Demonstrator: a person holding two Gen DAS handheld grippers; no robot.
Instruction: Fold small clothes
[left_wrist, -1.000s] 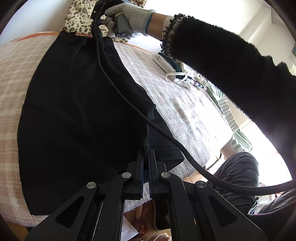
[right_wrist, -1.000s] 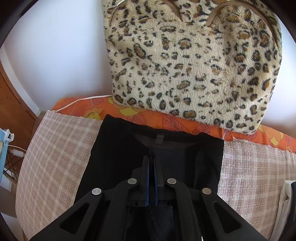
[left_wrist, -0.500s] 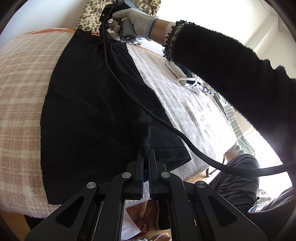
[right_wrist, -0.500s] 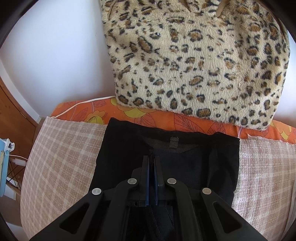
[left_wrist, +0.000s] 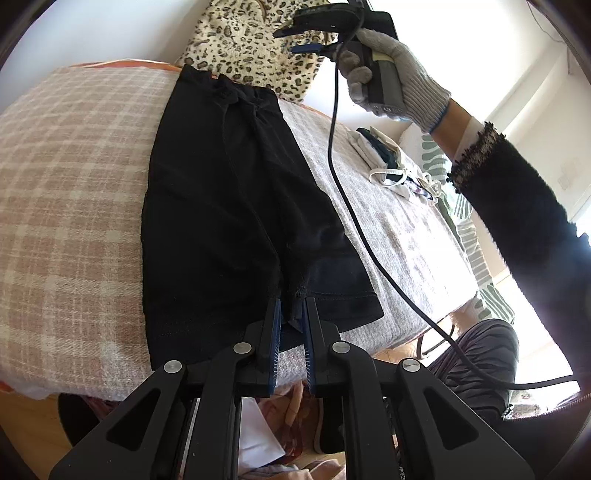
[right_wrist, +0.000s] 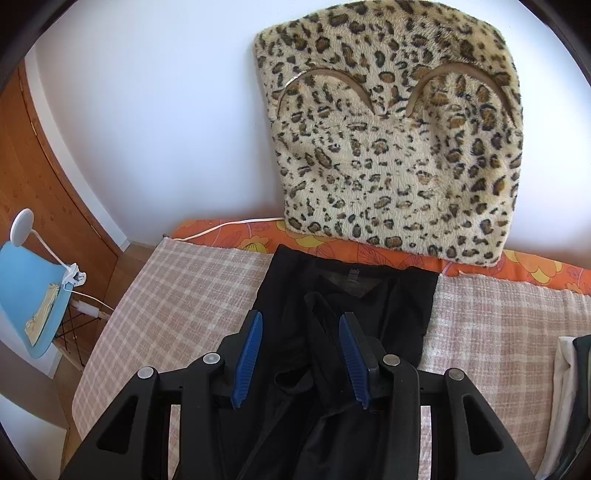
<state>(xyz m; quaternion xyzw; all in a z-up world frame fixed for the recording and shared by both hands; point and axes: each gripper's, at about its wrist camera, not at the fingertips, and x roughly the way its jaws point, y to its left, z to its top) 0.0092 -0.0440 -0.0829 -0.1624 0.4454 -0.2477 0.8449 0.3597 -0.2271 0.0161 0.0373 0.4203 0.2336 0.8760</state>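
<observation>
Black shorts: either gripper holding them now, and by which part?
Nothing is held. The left gripper is opening at the black shorts' leg hem; the right gripper is opening, lifted clear above the waistband.

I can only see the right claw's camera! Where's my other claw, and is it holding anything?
Observer: The left claw sits at the near hem of the black cloth garment. Its jaws are opening, with a bit of hem between them.
Operator: Is my right claw touching the cloth?
Observer: No, the right claw hangs in the air above the garment's far end, jaws opening, nothing between them.
Operator: Who's holding it?
Observer: A hand in a grey knit glove grips its handle.
</observation>
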